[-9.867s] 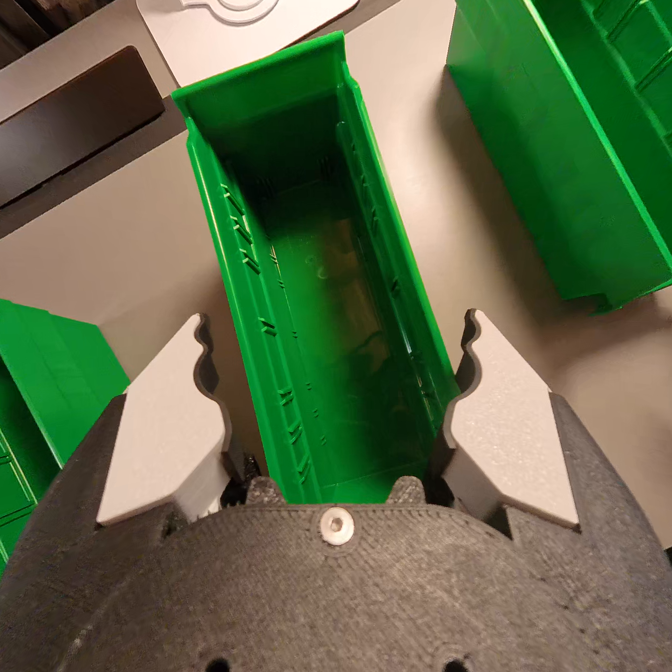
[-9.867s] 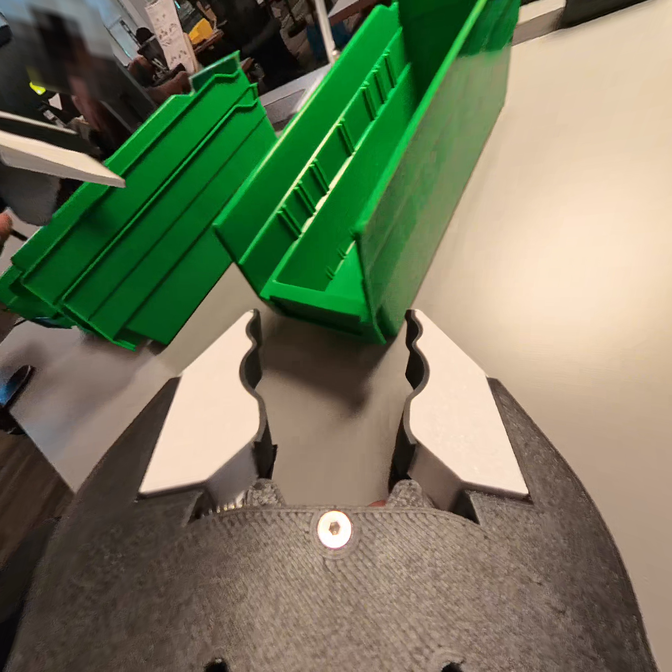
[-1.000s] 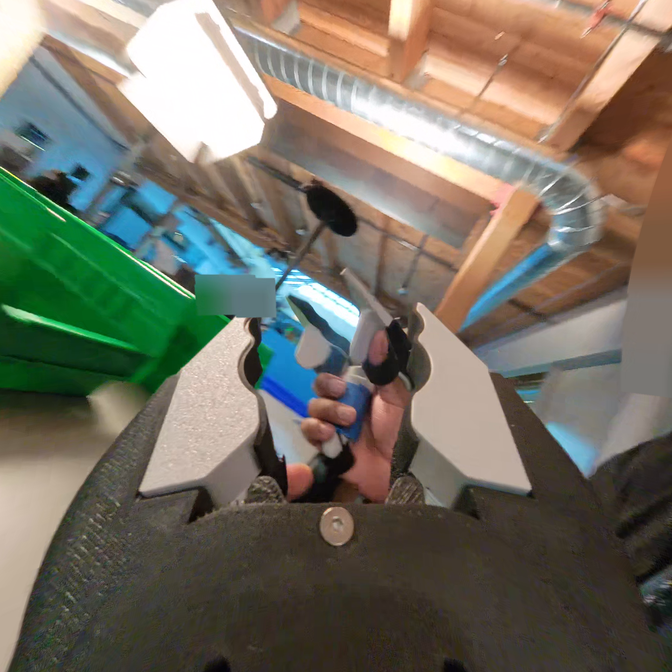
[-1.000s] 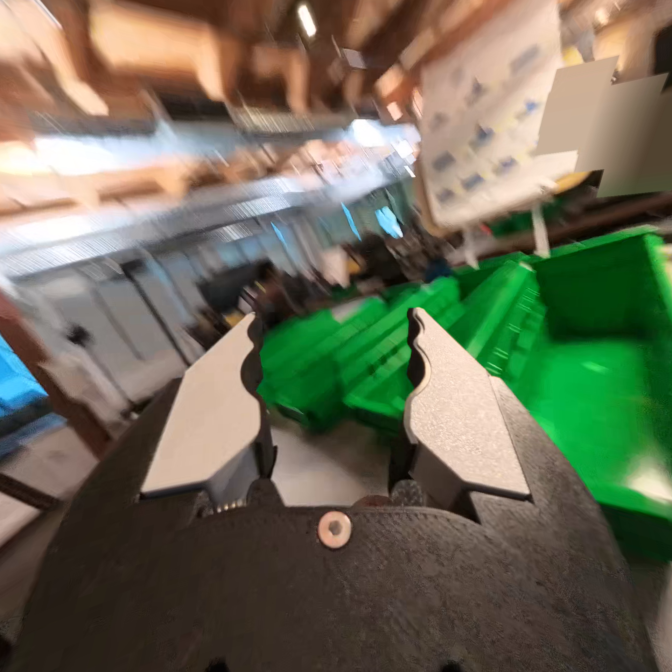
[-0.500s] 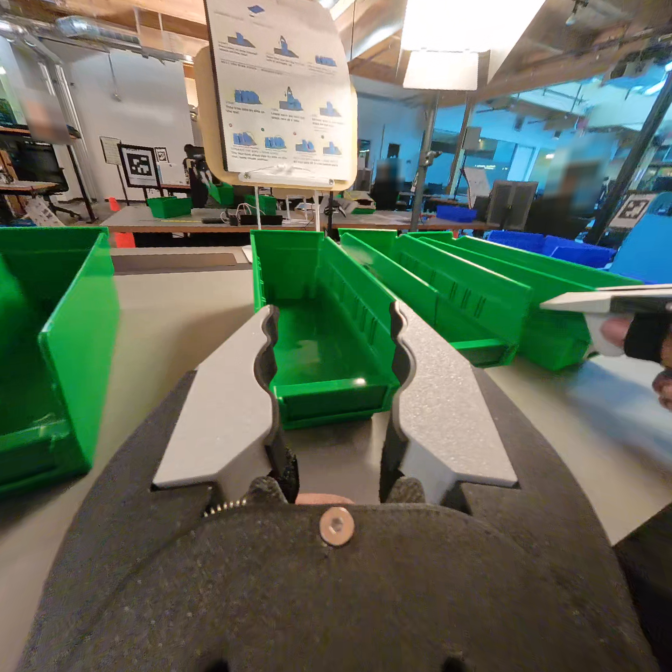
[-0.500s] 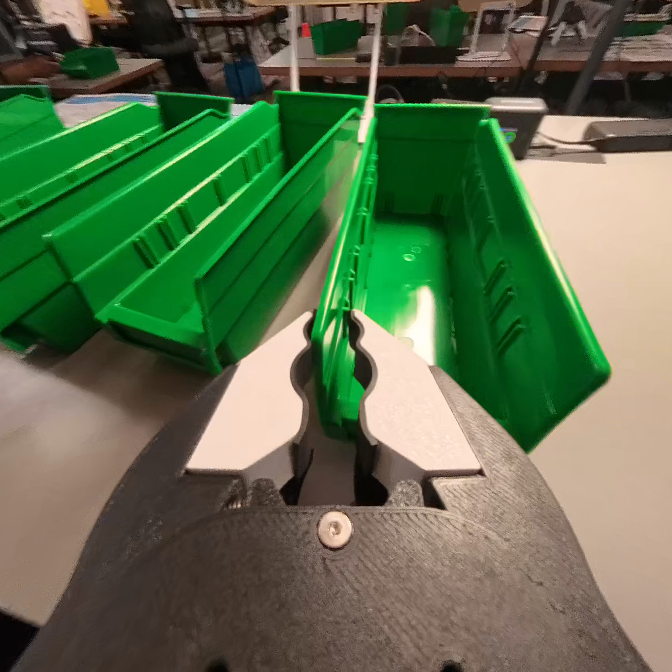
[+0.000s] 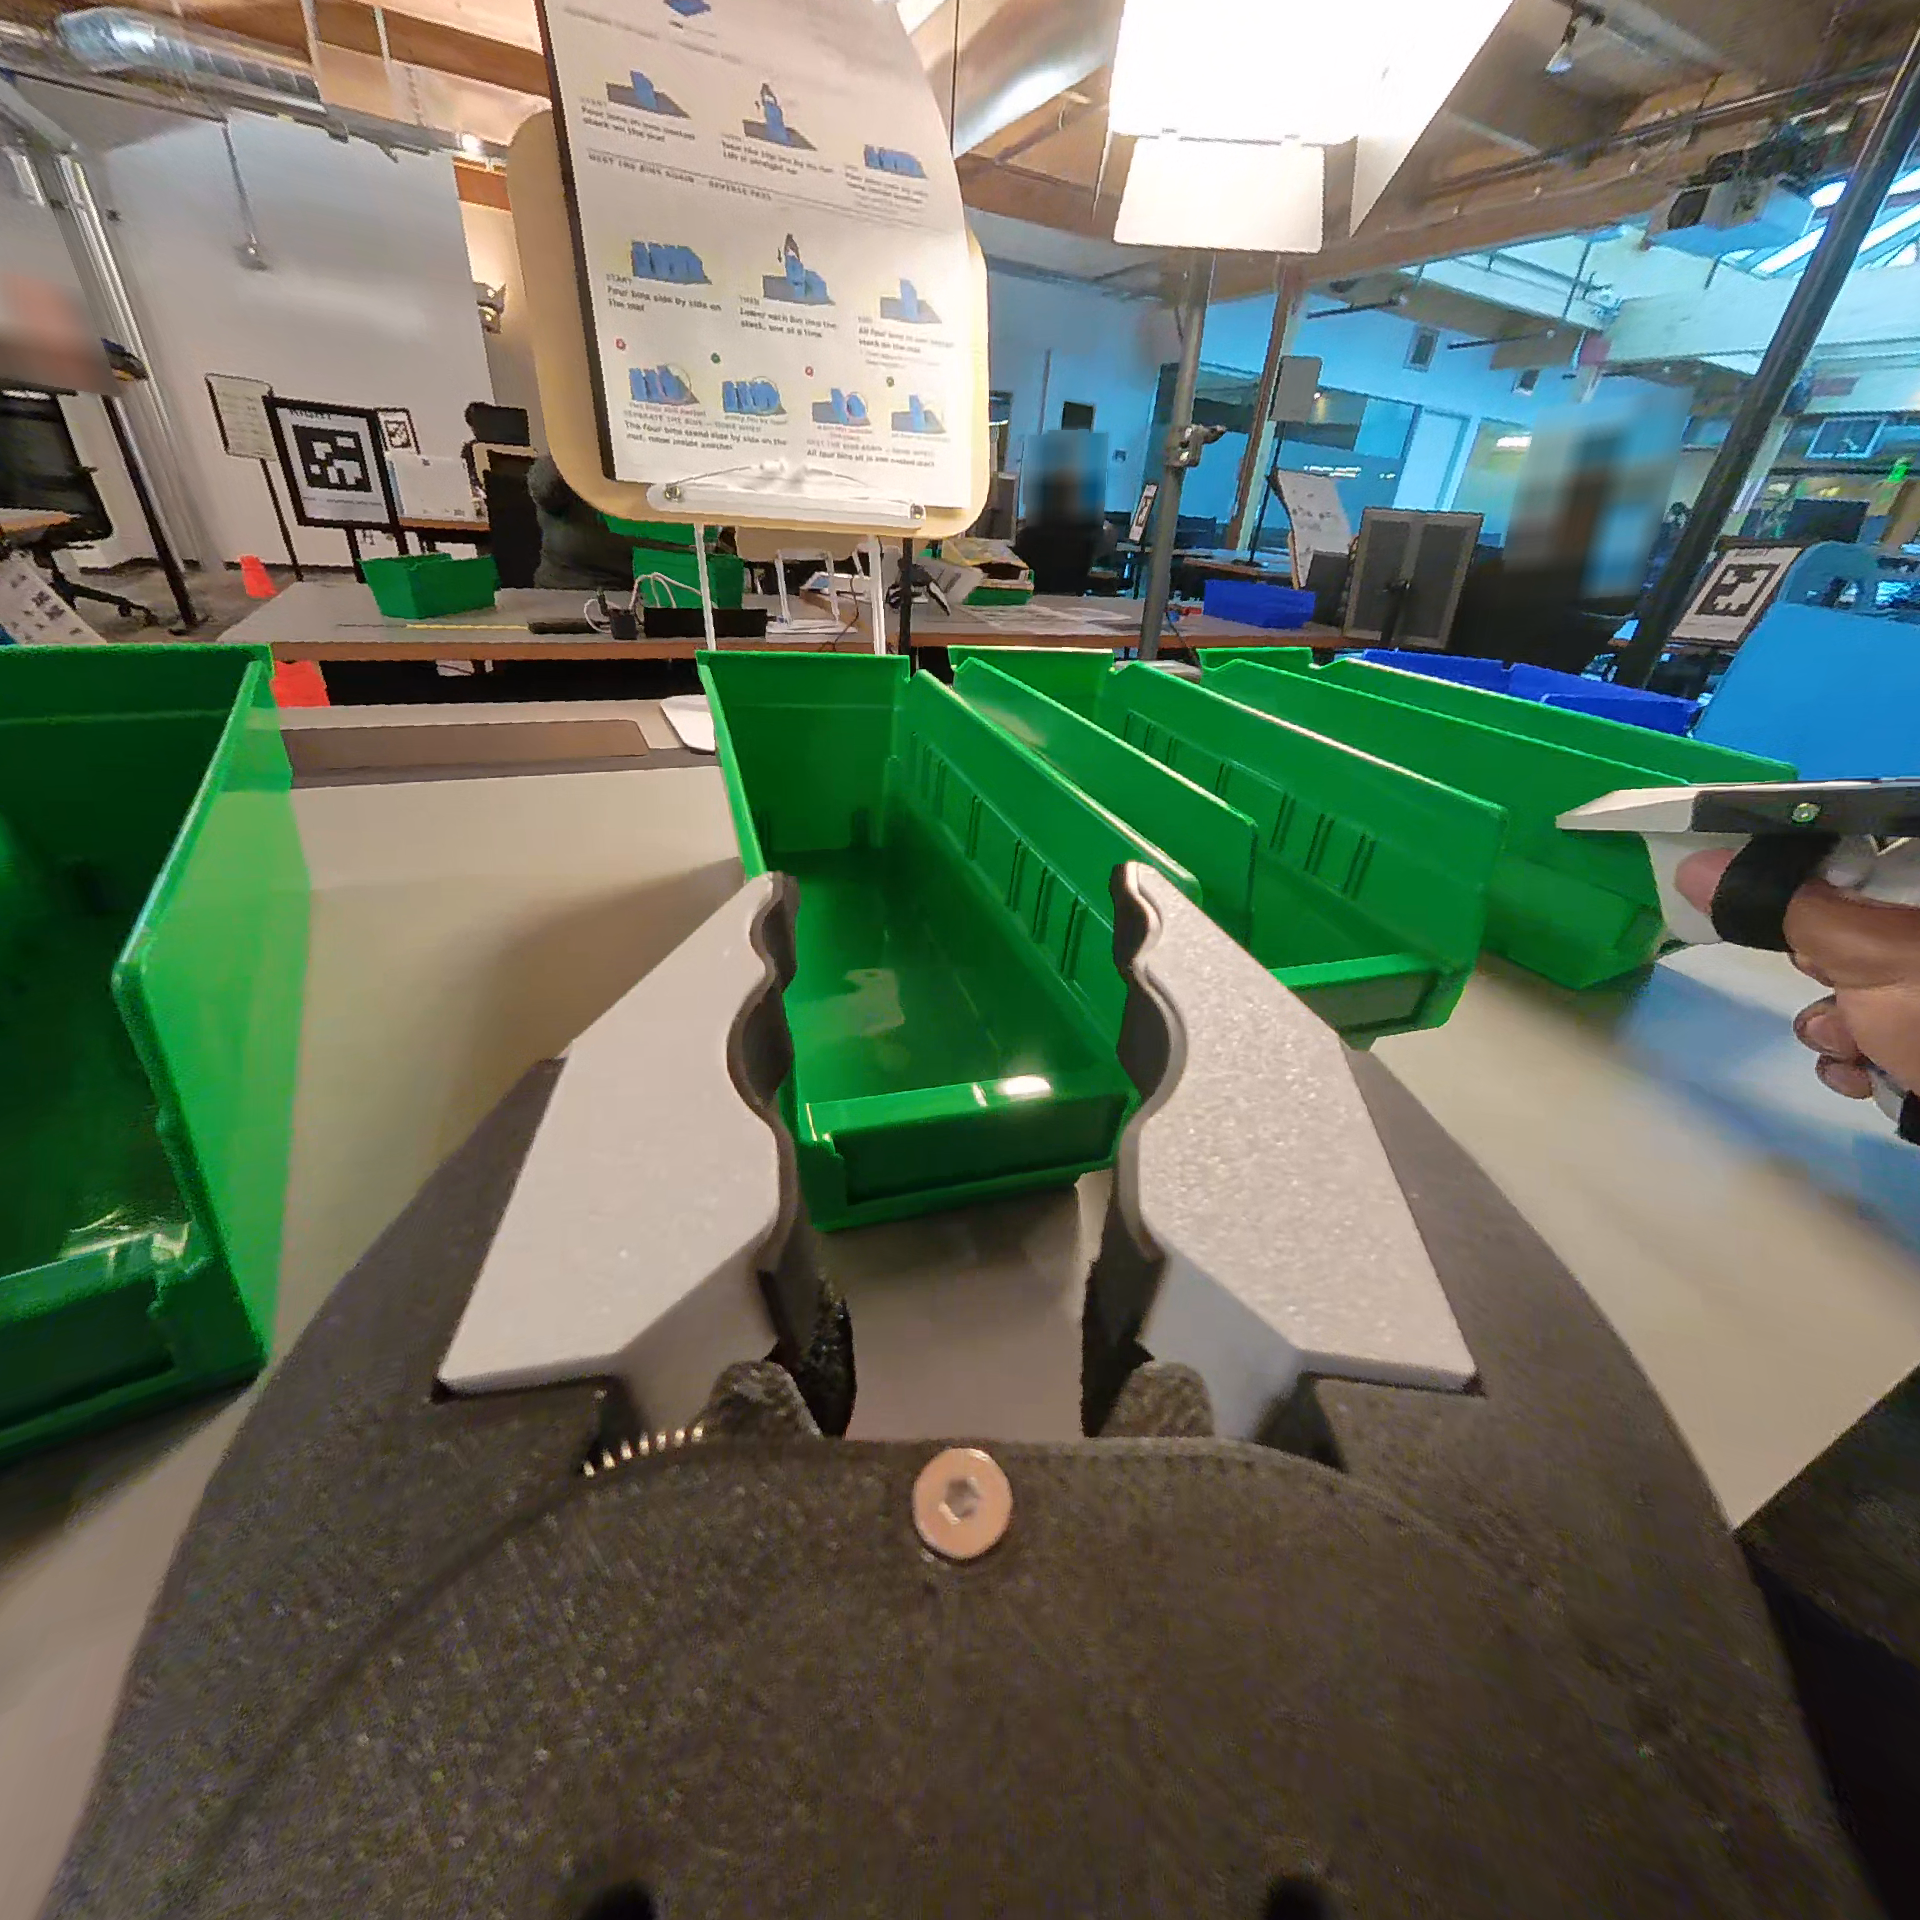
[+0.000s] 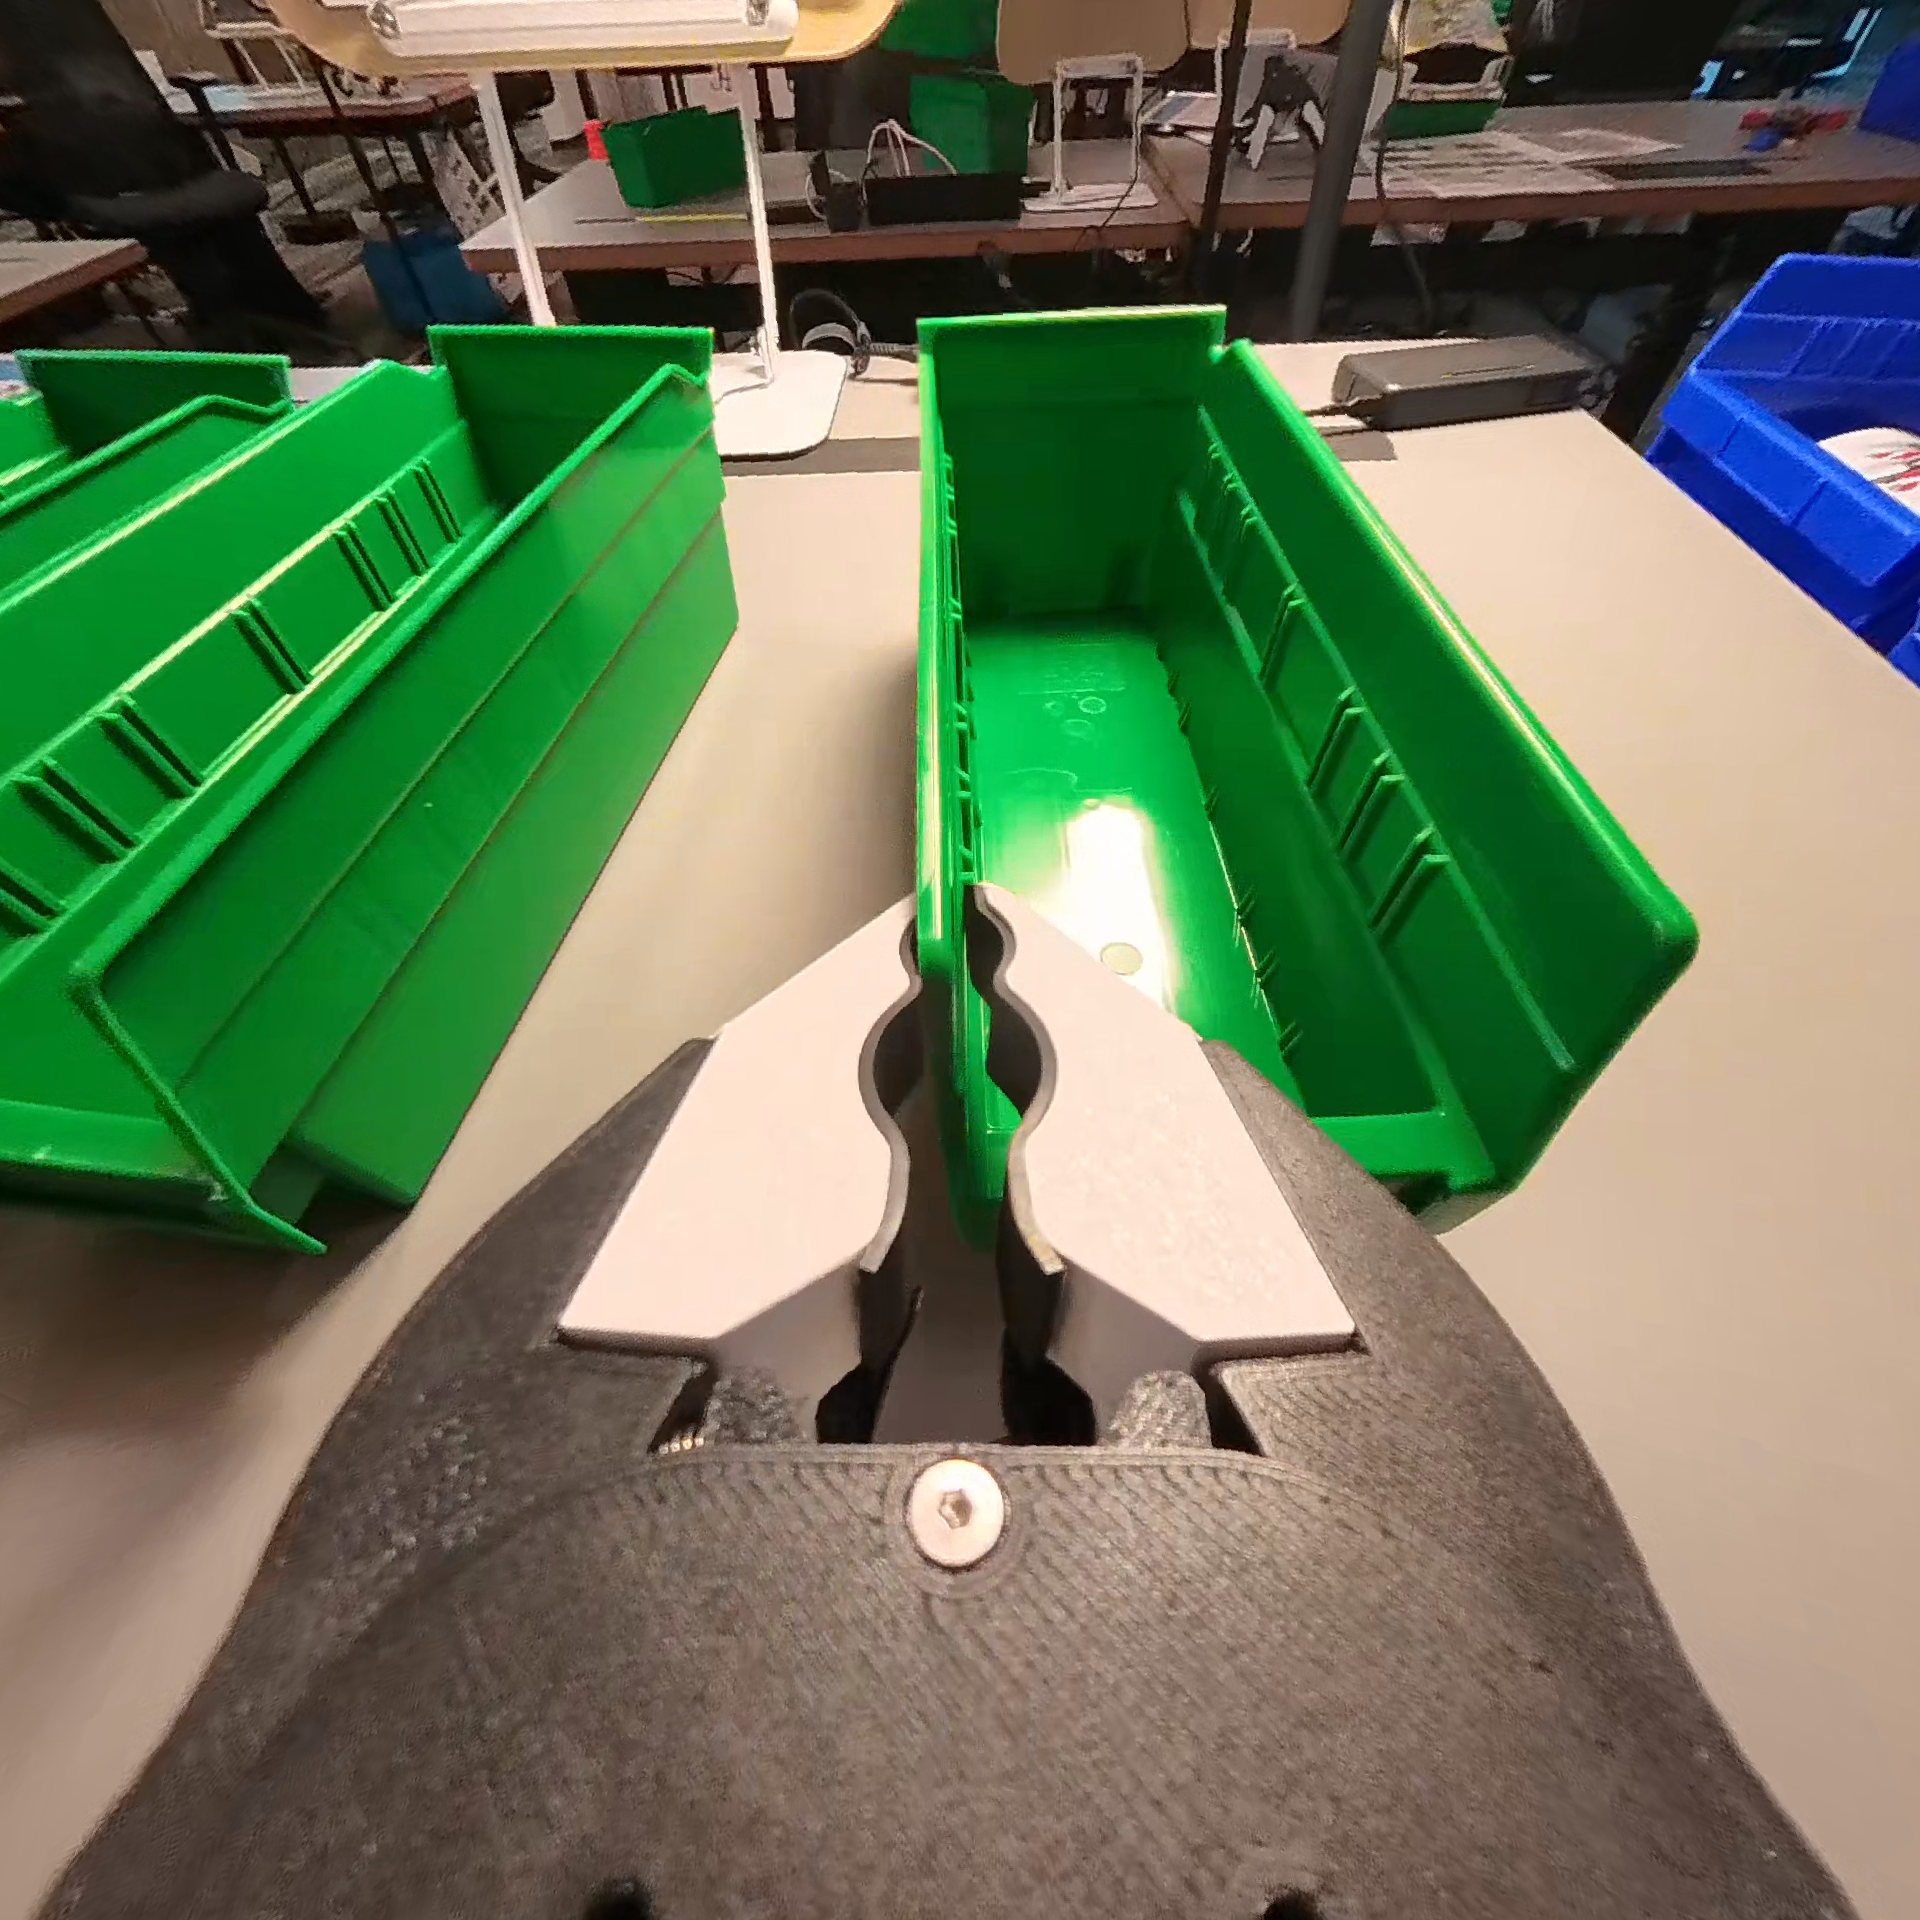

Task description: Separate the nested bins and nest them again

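Four long green bins stand apart side by side on the grey table [image 8: 790,727]. In the right wrist view my right gripper [image 8: 943,904] is shut on the left wall [image 8: 938,727] of the rightmost bin [image 8: 1455,779], near its front end, with both pads against the wall. In the left wrist view my left gripper [image 7: 951,888] is open in front of the near end of a middle bin [image 7: 935,987]. That bin's side walls run behind the fingers and nothing is held. The right gripper's finger [image 7: 1662,808] and a hand [image 7: 1849,966] show at the far right.
Another green bin [image 7: 156,987] stands at the left and two more [image 7: 1299,883] [image 7: 1579,862] to the right. Blue bins [image 8: 1818,436] lie off the table's right side. An instruction board [image 7: 769,260] on a white stand [image 8: 779,405] and a dark flat device [image 8: 1455,384] are at the back.
A second ago both grippers pointed up into the room with jaws wide. Both have come down to the table. The right pads have closed on the bin's left wall; the left jaws narrowed, then stayed.
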### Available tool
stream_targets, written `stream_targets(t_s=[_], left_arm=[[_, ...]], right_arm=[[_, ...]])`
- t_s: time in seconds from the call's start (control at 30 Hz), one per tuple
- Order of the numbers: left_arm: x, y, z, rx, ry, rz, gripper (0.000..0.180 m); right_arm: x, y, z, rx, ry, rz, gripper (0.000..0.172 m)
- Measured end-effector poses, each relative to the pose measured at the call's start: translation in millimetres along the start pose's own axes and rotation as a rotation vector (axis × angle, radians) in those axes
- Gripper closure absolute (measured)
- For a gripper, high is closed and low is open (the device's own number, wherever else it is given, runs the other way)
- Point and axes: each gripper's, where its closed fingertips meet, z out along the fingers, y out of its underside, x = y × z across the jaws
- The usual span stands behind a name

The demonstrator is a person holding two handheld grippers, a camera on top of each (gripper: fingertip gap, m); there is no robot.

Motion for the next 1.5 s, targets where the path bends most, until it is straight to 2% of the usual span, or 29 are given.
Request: stream_targets(t_s=[0.13, 0.23, 0.33, 0.4, 0.5, 0.6, 0.7, 0.77, 0.87, 0.9, 1.13, 1.5], left_arm=[[-2.6, 1.6, 1.3, -0.013, 0.015, -0.042, 0.120], [-1.0, 3.2, 2.3, -0.025, 0.035, -0.052, 0.119], [-1.4, 2.7, 1.5, -0.020, 0.035, -0.057, 0.119], [-1.9, 2.2, 1.2, -0.017, 0.035, -0.061, 0.119], [-2.2, 3.7, 2.3, -0.026, 0.038, -0.066, 0.119], [-2.6, 4.0, 2.5, -0.028, 0.040, -0.072, 0.119], [-2.6, 3.3, 2.1, -0.022, 0.039, -0.071, 0.119], [-2.7, 2.8, 1.8, -0.018, 0.038, -0.070, 0.119], [-3.8, 2.3, 1.4, -0.014, 0.039, -0.082, 0.119], [-4.6, 2.1, 1.3, -0.011, 0.040, -0.090, 0.119], [-6.1, 3.1, 2.0, -0.018, 0.051, -0.118, 0.119], [-5.3, 6.3, 4.5, -0.041, 0.030, -0.086, 0.119]], right_arm=[[-1.1, -0.9, -0.5, 0.014, -0.024, 0.048, 0.166], [-1.2, -4.7, -7.4, 0.038, -0.038, 0.088, 0.125], [-5.3, -14.8, -31.6, 0.089, -0.060, 0.066, 0.105], [-18.9, -26.0, -54.1, 0.155, -0.108, 0.030, 0.105], [-68.0, -33.1, -77.5, 0.216, -0.287, 0.014, 0.104], [-112.0, -14.3, -63.4, 0.124, -0.397, -0.013, 0.101], [-135.1, 3.0, -37.2, 0.027, -0.450, -0.003, 0.106], [-135.9, 12.3, -21.6, -0.034, -0.439, 0.009, 0.123], [-122.6, 12.8, -15.9, -0.038, -0.405, 0.025, 0.160], [-112.8, 11.9, -15.5, -0.032, -0.363, 0.022, 0.163], [-67.7, 12.0, -23.7, 0.005, -0.253, 0.065, 0.171], [-57.5, 8.7, -20.5, 0.059, -0.193, 0.122, 0.171]])
